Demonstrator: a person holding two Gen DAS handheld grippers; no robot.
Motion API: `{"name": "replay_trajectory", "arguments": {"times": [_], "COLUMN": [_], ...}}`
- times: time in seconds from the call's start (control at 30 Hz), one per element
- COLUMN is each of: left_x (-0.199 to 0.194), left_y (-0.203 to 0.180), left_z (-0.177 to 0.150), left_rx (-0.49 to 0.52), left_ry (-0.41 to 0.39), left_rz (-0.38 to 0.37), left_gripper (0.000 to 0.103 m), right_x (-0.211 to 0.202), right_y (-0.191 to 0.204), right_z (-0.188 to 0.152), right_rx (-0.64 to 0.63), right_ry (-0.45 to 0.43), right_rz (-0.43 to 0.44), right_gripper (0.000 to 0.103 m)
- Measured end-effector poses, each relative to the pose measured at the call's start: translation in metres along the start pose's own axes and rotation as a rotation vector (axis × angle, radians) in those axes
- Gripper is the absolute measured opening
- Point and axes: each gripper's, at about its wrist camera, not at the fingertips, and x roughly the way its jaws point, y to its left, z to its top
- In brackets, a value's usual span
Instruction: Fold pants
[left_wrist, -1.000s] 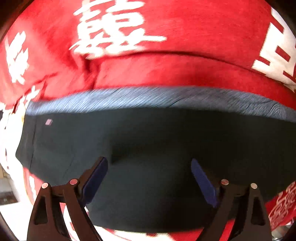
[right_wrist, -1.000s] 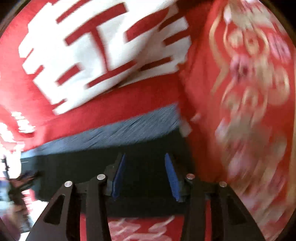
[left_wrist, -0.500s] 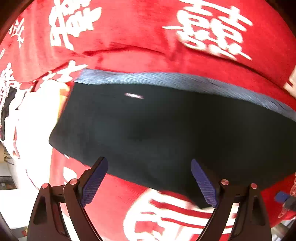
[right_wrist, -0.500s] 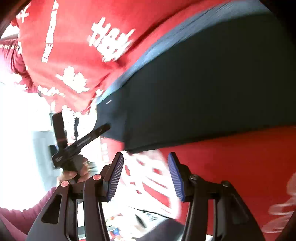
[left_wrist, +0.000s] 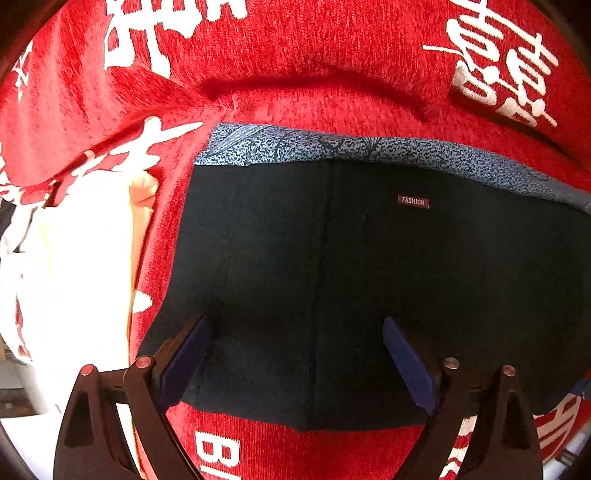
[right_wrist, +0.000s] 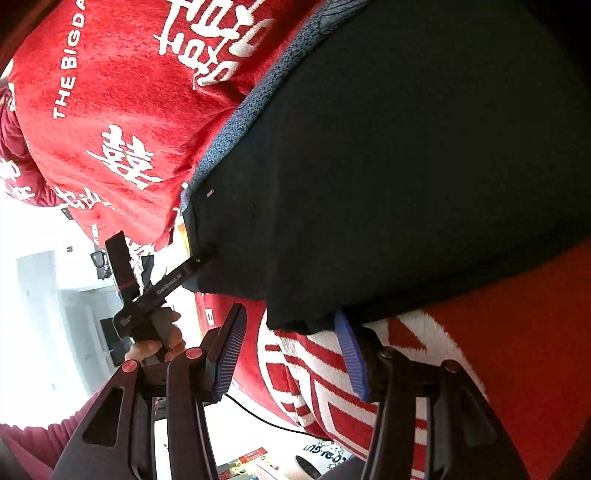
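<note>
Two grippers: both spread, pinching nothing.
Left gripper (left_wrist: 295, 354): wide apart, pointing steeply down over the pants (left_wrist: 369, 280).
Right gripper (right_wrist: 291, 350): half-spread, just opened, at the pants' near hem, angled down.
Pants: folded flat on red blanket (left_wrist: 295, 74).

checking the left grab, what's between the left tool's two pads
Only the dark pants, lying flat on the red blanket; the left tool stands open over them, seen in the left wrist view.

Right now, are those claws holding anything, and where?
Nothing. The left gripper is open over the pants; the right gripper, jaws just opening, straddles their corner without pinching.
</note>
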Motion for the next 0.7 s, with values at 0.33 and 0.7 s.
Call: {"name": "replay_trajectory", "arguments": {"times": [0.33,0.7], "left_x": [-0.001,-0.024], "left_y": [0.019,0.014], "left_z": [-0.001,-0.023], "left_rx": [0.016,0.083], "left_ry": [-0.009,-0.021], "left_rz": [-0.127,-0.04], "left_gripper": [0.096,0.099], "right_x": [-0.006,-0.012], "right_y": [0.03,0.012], "right_z": [0.017,-0.018], "right_rx": [-0.013,-0.018], "right_ry": [-0.108,-0.001], "right_rz": [0.004,-0.171], "right_gripper": [0.009,0.02]}}
